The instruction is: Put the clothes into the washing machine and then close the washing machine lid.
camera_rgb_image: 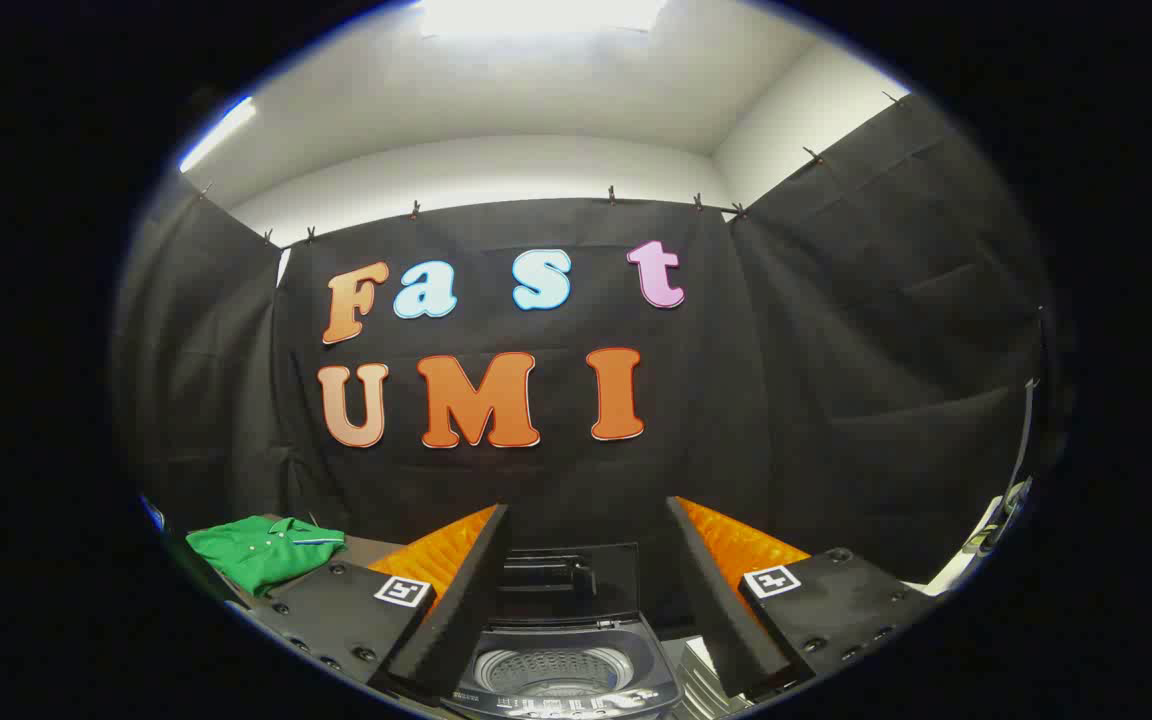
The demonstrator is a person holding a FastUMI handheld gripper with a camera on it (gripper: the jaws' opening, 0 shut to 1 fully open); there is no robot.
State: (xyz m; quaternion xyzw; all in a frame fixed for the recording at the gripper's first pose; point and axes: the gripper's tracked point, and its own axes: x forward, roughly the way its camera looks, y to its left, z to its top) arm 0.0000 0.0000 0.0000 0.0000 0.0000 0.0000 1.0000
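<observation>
A small dark washing machine (pixel 561 670) stands below and between my fingers, its round drum showing bare metal. Its lid (pixel 566 580) is raised upright at the back. A folded green shirt (pixel 261 550) with a collar lies on a surface to the left, beyond my left finger (pixel 456 590). My gripper (pixel 586 600) hangs above the machine, open wide, with nothing between its fingers.
Black cloth walls close in the booth at the back and on both sides. A stack of pale ribbed things (pixel 701 675) sits just right of the washing machine. Some white object (pixel 981 545) shows at the far right by the wall.
</observation>
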